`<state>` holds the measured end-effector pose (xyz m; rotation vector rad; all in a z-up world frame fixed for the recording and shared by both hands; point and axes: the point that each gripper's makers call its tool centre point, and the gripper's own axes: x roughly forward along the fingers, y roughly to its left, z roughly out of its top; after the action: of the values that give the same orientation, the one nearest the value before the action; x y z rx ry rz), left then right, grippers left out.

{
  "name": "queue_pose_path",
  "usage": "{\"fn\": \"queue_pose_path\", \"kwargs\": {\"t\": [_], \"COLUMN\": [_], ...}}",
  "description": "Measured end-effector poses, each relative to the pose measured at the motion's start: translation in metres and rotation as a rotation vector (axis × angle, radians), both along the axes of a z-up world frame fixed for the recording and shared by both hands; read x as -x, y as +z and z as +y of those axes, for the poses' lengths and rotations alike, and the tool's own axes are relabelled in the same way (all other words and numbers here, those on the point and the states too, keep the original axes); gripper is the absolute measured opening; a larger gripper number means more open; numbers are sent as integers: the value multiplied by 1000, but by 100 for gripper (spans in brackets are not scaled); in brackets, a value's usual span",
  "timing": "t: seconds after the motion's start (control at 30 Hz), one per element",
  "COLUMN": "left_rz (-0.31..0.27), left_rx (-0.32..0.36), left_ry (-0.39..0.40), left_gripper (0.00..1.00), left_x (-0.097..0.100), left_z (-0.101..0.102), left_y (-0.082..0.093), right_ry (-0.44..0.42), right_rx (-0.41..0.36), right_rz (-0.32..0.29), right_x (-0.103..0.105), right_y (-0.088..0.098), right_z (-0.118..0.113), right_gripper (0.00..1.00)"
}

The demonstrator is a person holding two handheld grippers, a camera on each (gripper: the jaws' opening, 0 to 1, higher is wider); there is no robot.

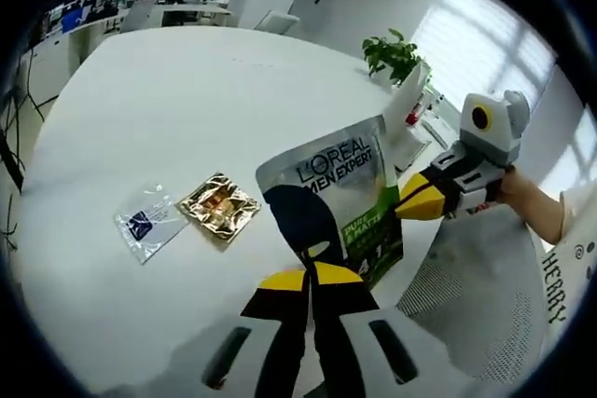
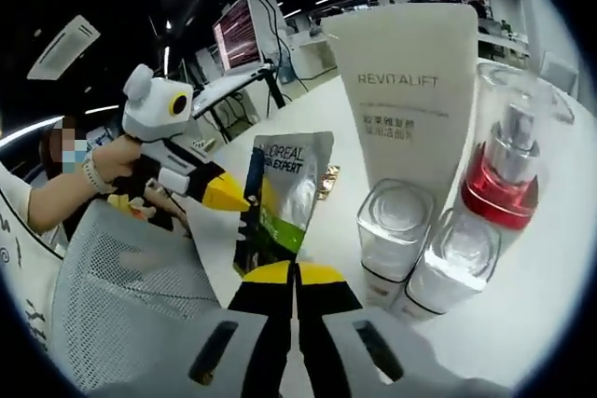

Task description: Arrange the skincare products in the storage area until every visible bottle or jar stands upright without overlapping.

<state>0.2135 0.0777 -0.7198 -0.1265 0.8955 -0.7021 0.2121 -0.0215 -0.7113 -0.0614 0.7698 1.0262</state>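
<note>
In the left gripper view the left tongs (image 1: 312, 272) rise from the bottom centre, closed on the lower edge of the L'Oréal Men Expert pouch (image 1: 340, 193), which is held upright just above the white surface (image 1: 187, 100). From the right of that frame the right tongs (image 1: 410, 200) reach in and are pinched on the pouch's right edge — so the pouch is gripped from both sides. In the right gripper view the right tongs (image 2: 296, 275) are seen closed at the bottom centre on the same pouch (image 2: 284, 193), and the left tongs (image 2: 229, 195) come in from the left, held by a hand (image 2: 117, 160).

The task is judged to be only partly done. In the right half of the right gripper view a Revitalift tube (image 2: 406, 90) is standing upright, with a red-collared pump bottle (image 2: 508, 174) beside it at the right and two clear-capped jars (image 2: 396, 230) (image 2: 457, 263) in front; these look upright and none is seen lying on another. The pouch is not yet set down, and a place for it near that group is still to be found.

At the left centre of the left gripper view a gold foil sachet (image 1: 219, 207) and a clear sachet with a blue mark (image 1: 149, 223) lie flat, just beside each other, well apart from the standing group — these probably remain to be dealt with.

The pouch is a flat silver sachet with a dark and green lower panel; it is thin and flexible, so standing it alone is judged unlikely without support.
</note>
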Motion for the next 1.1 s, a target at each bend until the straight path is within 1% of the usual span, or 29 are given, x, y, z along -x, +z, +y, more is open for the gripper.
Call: {"fn": "queue_pose_path", "kwargs": {"t": [0.07,0.13,0.27,0.47,0.67,0.93,1.1], "left_rz": [7,15,30,54,68,93,101], "left_rx": [-4,-8,-4,-9,-11,-24,-22], "left_ry": [-7,-15,-18,-26,-29,-48,-52], "left_gripper": [0,0,0,0,0,0,0], "left_x": [-2,1,-5,-8,-11,-6,-6], "left_z": [-1,-3,-4,-5,-5,-9,-9], "left_y": [-3,-5,-12,-21,-29,-38,-40], "right_ry": [-4,-7,-14,-19,-12,-15,-17], "right_rx": [7,10,26,38,73,96,108], "right_rz": [7,14,11,28,15,19,13], "right_x": [-1,-1,-2,-3,-6,-5,-5], "right_y": [-4,-7,-13,-22,-31,-42,-44], "right_z": [-2,-3,-5,-6,-6,-9,-10], "right_gripper": [1,1,1,1,1,1,2]}}
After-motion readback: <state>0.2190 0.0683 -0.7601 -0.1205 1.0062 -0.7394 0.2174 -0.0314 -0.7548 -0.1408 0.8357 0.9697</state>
